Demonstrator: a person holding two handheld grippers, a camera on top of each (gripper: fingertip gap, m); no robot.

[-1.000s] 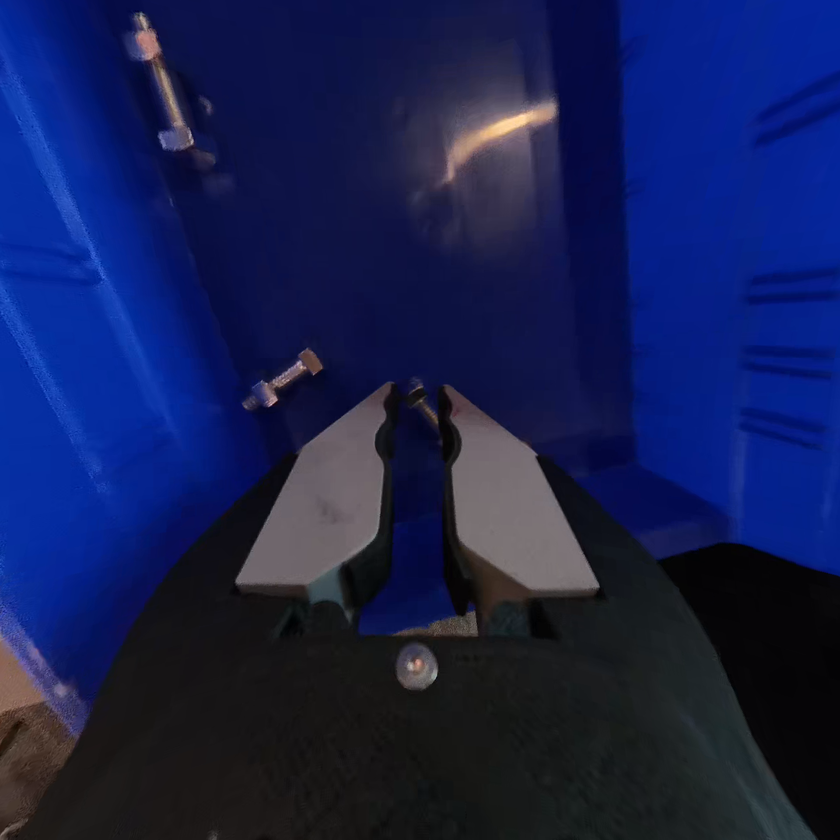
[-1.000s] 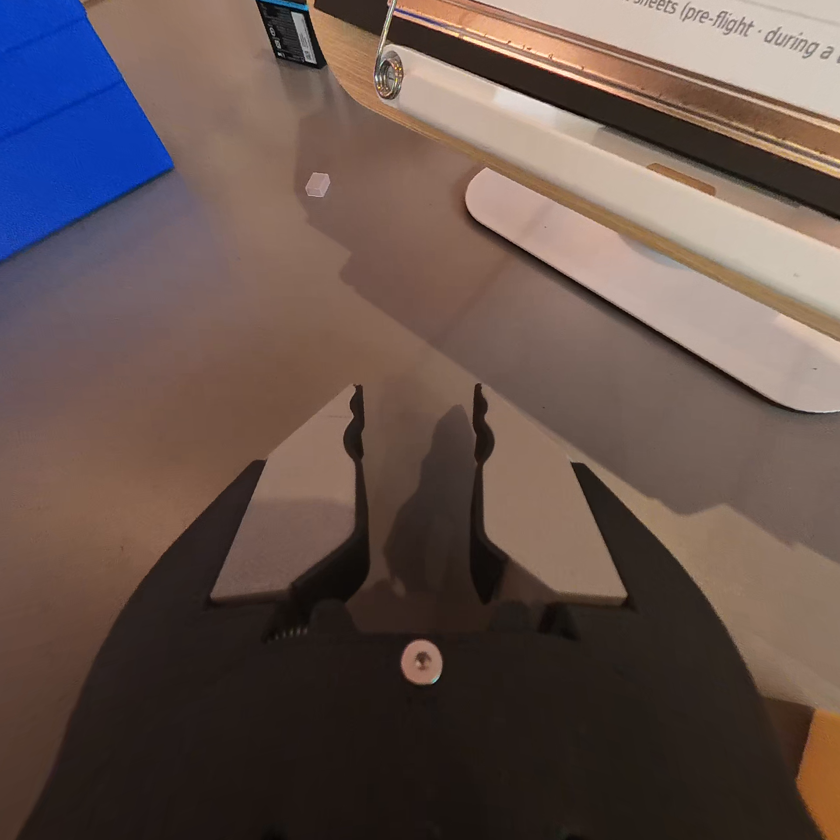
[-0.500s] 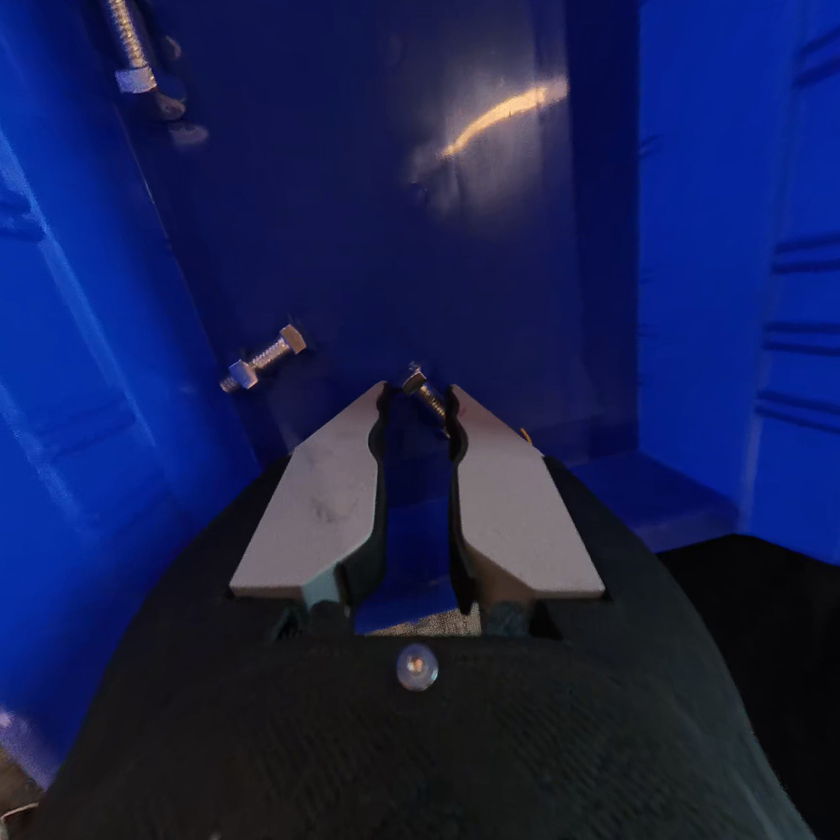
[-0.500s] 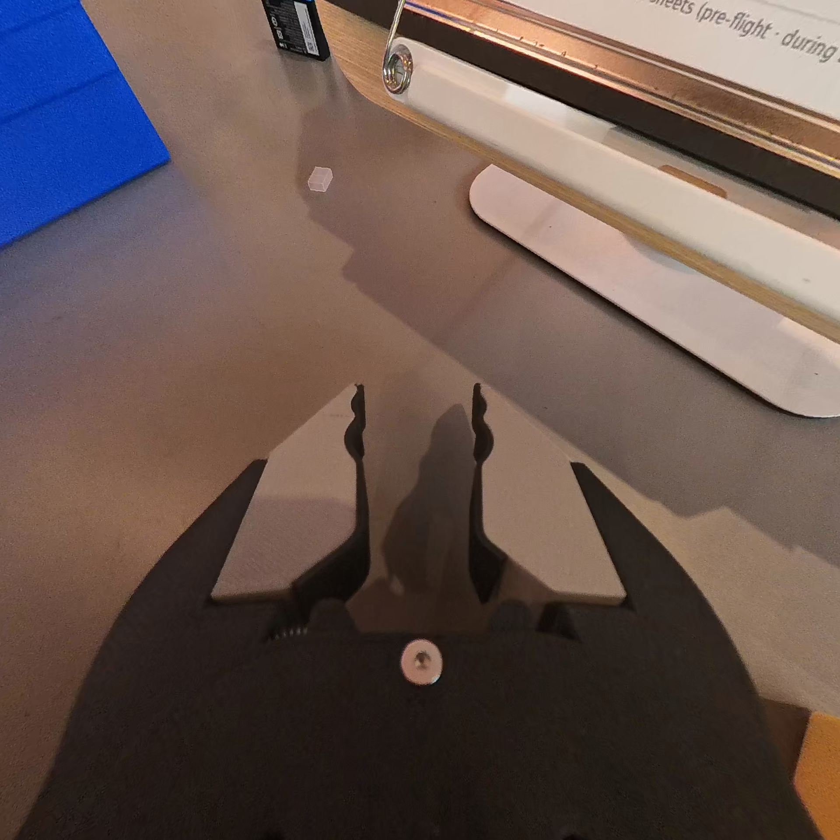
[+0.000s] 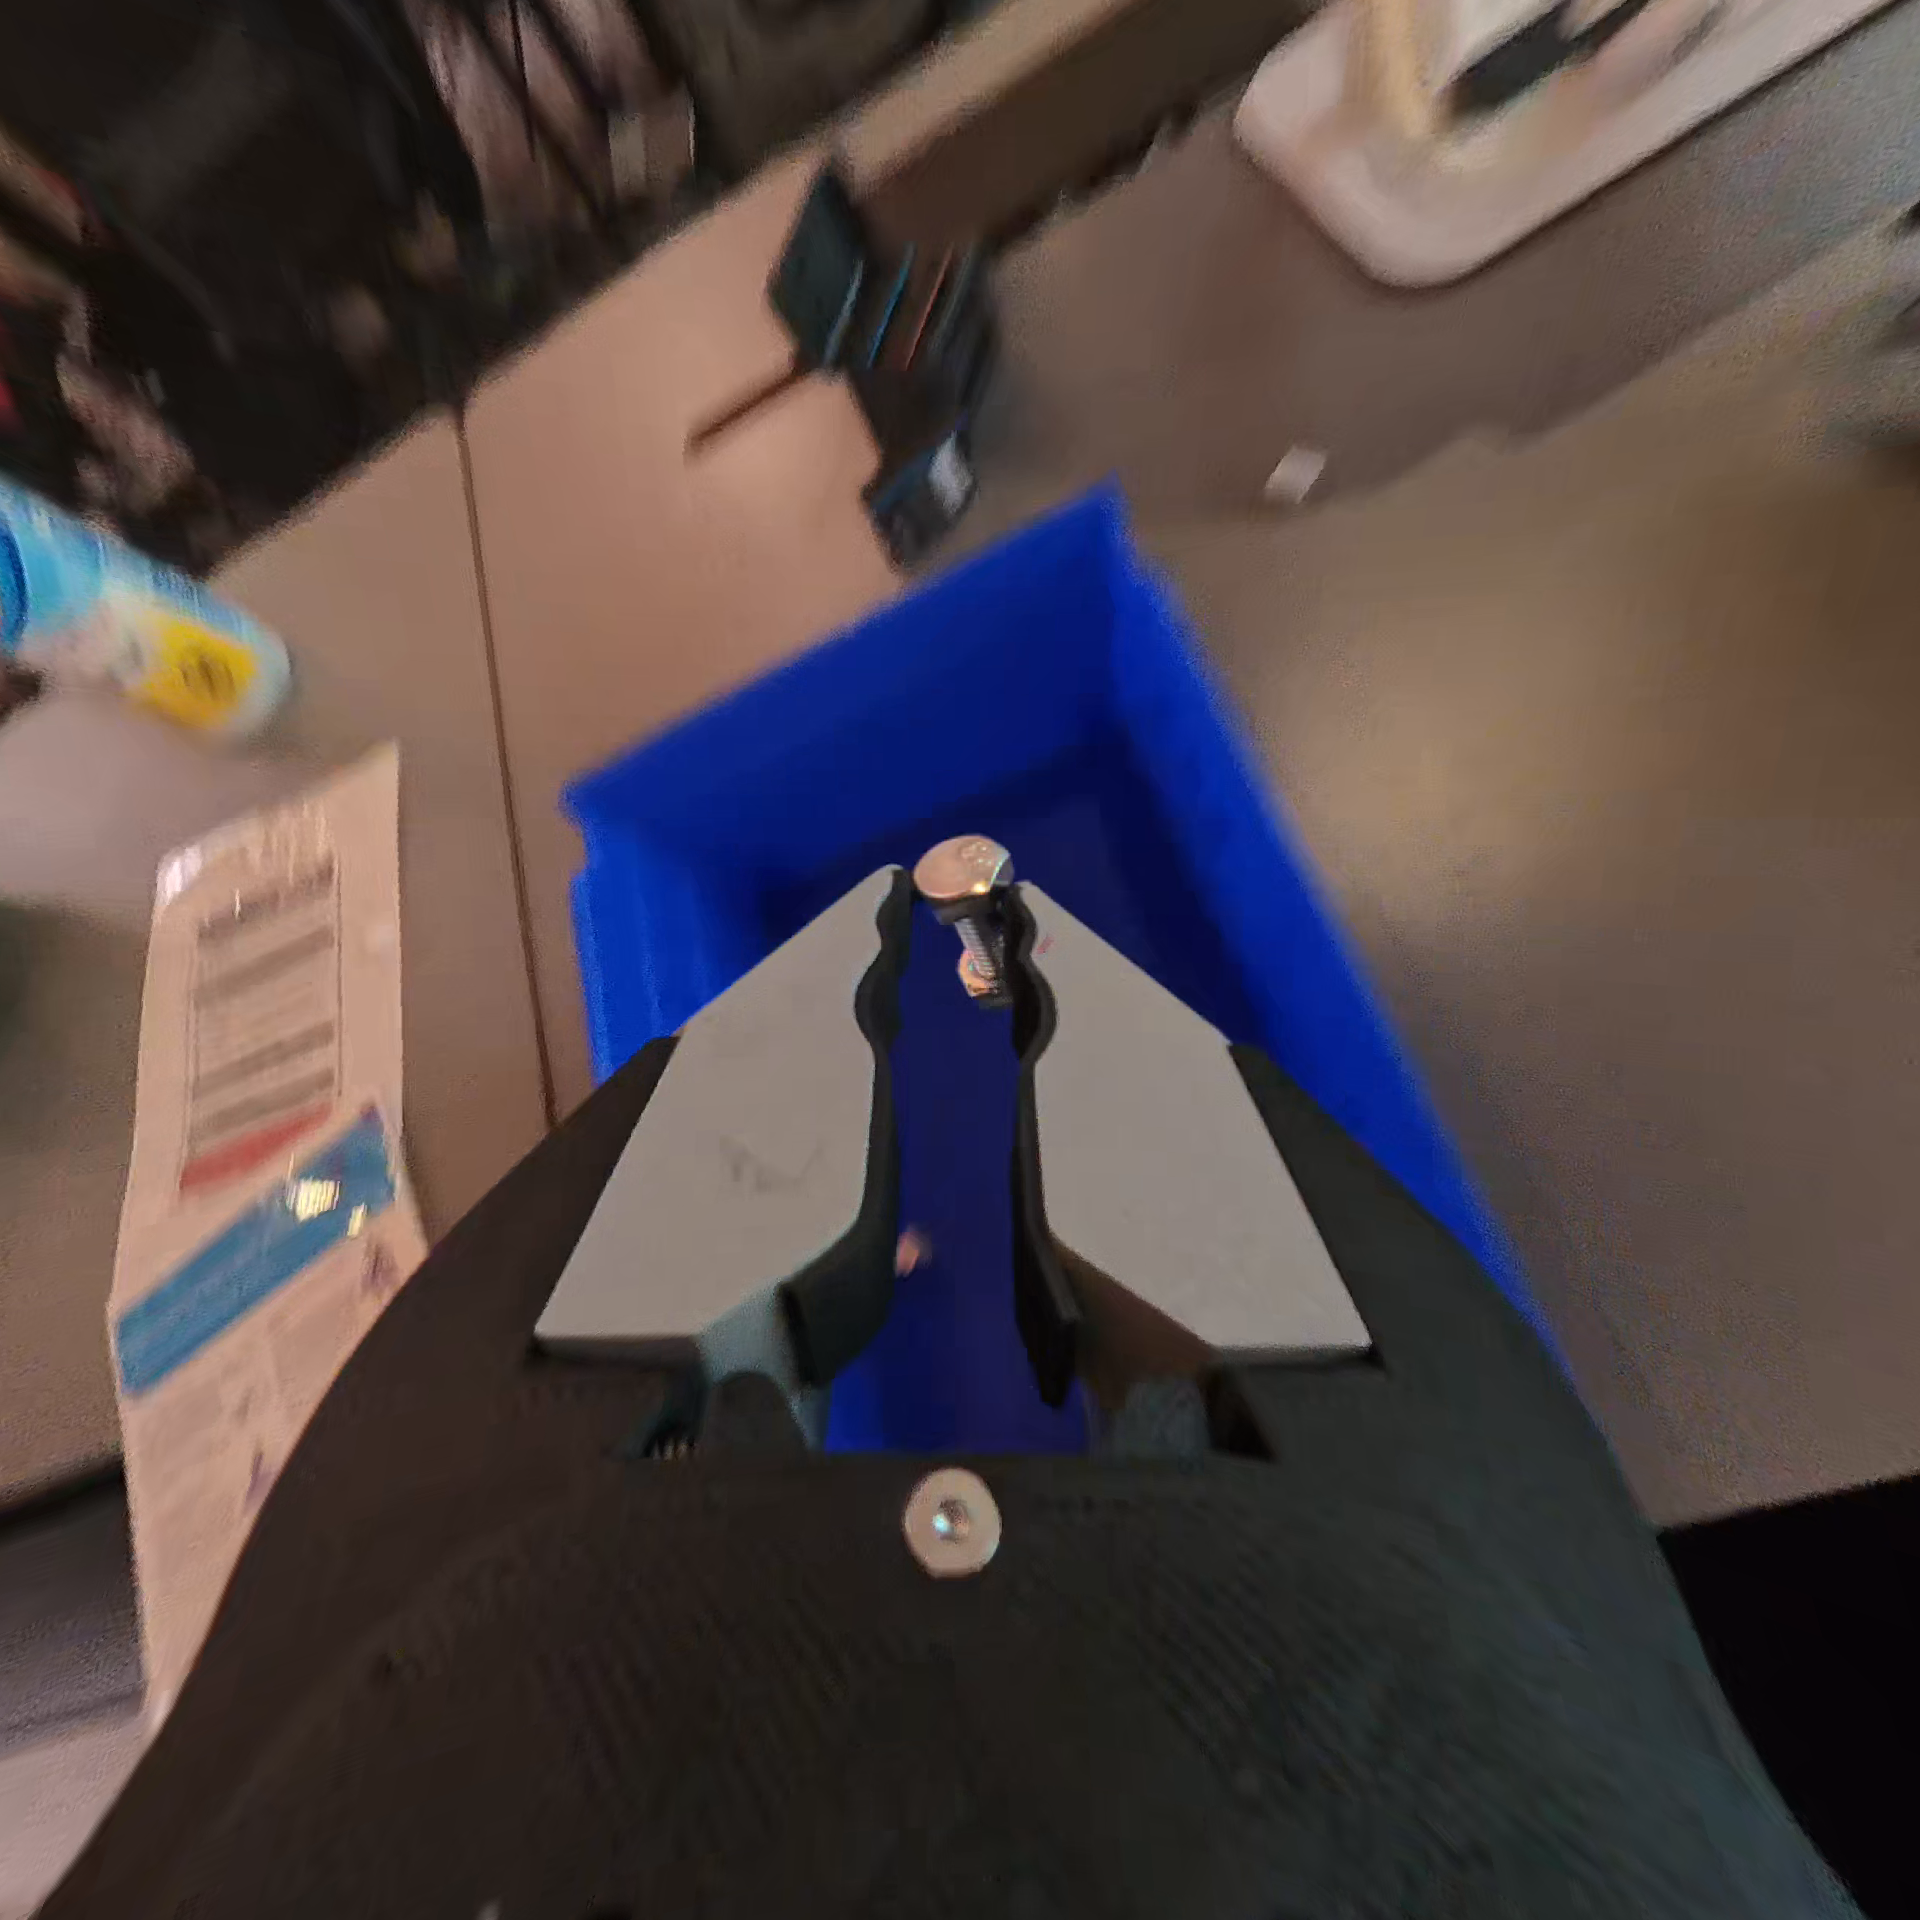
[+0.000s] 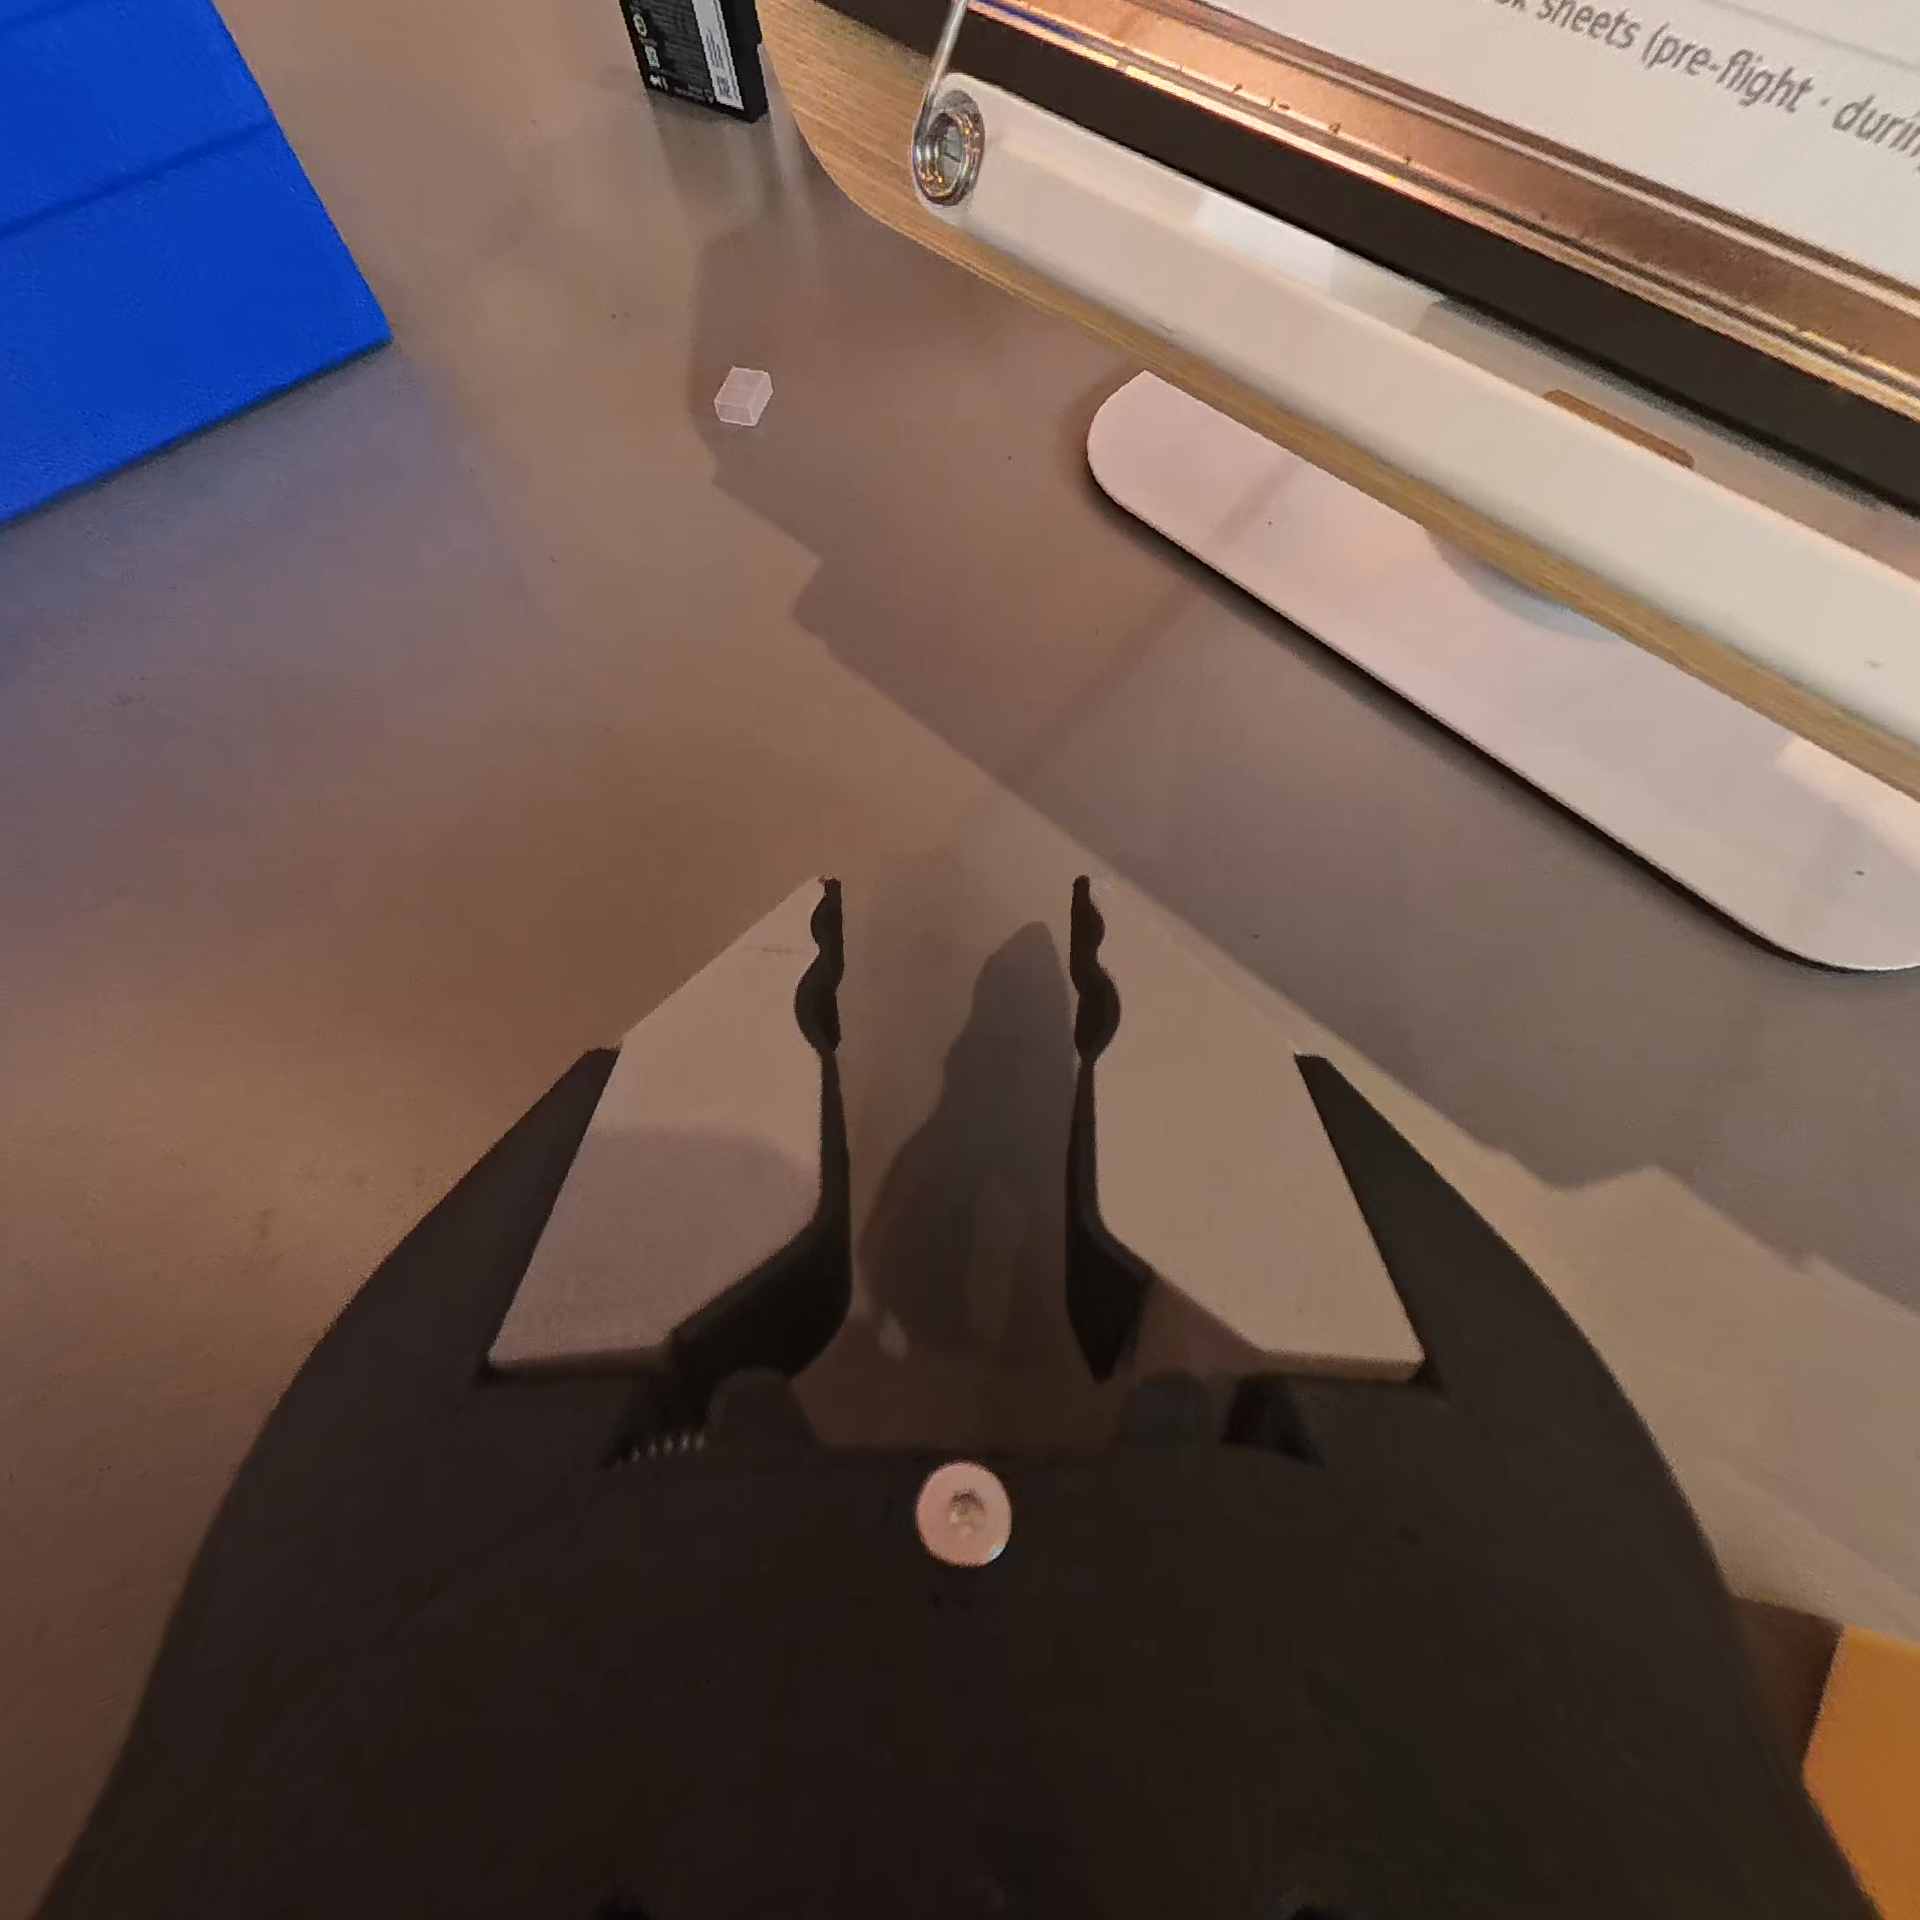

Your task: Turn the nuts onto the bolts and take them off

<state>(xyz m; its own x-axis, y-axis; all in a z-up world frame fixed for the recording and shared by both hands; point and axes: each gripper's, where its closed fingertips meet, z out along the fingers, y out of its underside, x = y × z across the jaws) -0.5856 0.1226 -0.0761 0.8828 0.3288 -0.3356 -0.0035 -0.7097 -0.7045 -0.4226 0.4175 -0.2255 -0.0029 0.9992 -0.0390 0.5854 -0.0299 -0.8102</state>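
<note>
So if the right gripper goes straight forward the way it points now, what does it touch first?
Most likely the bare table. The right gripper is open and empty, angled down at the tabletop, and nothing lies just ahead of its tips. The white stand base sits farther on and to the right; depth is hard to judge.

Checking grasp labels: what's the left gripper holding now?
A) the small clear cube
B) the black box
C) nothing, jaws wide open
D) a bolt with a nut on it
D: the left gripper pinches a bolt at its tips, a nut on the shank, above the blue bin.
</note>
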